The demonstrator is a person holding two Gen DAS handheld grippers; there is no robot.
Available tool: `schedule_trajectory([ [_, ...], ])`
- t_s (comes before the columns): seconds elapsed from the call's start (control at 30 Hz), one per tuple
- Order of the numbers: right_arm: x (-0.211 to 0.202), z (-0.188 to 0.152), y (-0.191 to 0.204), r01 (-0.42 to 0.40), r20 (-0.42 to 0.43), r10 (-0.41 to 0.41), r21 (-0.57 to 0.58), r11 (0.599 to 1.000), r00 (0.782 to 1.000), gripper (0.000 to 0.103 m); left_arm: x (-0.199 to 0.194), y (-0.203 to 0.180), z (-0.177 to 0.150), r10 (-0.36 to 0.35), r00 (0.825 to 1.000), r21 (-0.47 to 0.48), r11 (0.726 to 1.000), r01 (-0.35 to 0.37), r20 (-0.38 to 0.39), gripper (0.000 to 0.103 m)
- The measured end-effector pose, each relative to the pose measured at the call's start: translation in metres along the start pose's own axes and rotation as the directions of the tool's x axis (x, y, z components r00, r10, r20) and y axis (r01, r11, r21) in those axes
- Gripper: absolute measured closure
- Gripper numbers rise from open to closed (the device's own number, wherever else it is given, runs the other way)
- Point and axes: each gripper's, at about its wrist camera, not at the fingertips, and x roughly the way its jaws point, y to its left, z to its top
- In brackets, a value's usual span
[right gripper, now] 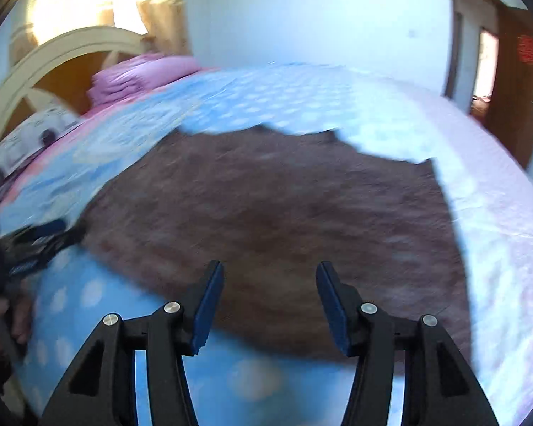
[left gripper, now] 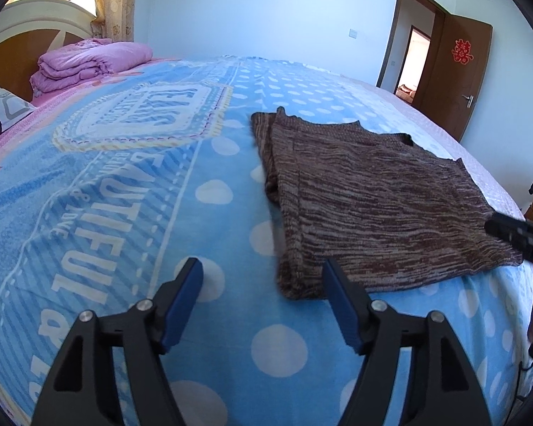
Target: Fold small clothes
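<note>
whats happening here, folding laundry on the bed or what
A person holds a two-finger gripper in each hand over a brown knitted garment lying partly folded on a blue polka-dot blanket. The left gripper and the right gripper are both open, with nothing gripped.

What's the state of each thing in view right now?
Sweater: lying flat on the bed, one side folded over, not held.
Left tool: open, empty, at the sweater's near corner.
Right tool: open, empty, above the sweater's near edge.
Quilt: folded, stacked by the headboard.
Door: open.
Blanket: spread flat over the bed.
</note>
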Motion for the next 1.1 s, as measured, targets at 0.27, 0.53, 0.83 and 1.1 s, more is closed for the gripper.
schedule_trajectory([
  [0.27,0.021,-0.02,-0.034,0.042,-0.078,-0.035,0.089,0.995,0.996,0.046,0.002,-0.007,-0.001,0.03,0.999,0.041,0.999,-0.029,-0.011,0.024],
  [0.53,0.001,-0.044,-0.022,0.064,-0.056,-0.061,0.058,0.996,0.997,0.042,0.004,-0.008,-0.001,0.041,0.999,0.054,0.998,-0.04,-0.023,0.019],
  [0.83,-0.017,-0.058,-0.009,0.071,-0.032,-0.071,0.018,0.997,0.997,0.041,-0.005,0.002,0.004,0.029,0.999,0.018,0.999,-0.029,-0.023,0.018],
  [1.1,-0.037,-0.052,0.043,-0.021,0.017,0.024,-0.127,0.992,1.0,0.041,-0.006,0.035,0.033,0.054,0.998,-0.023,0.998,-0.054,-0.027,0.016],
])
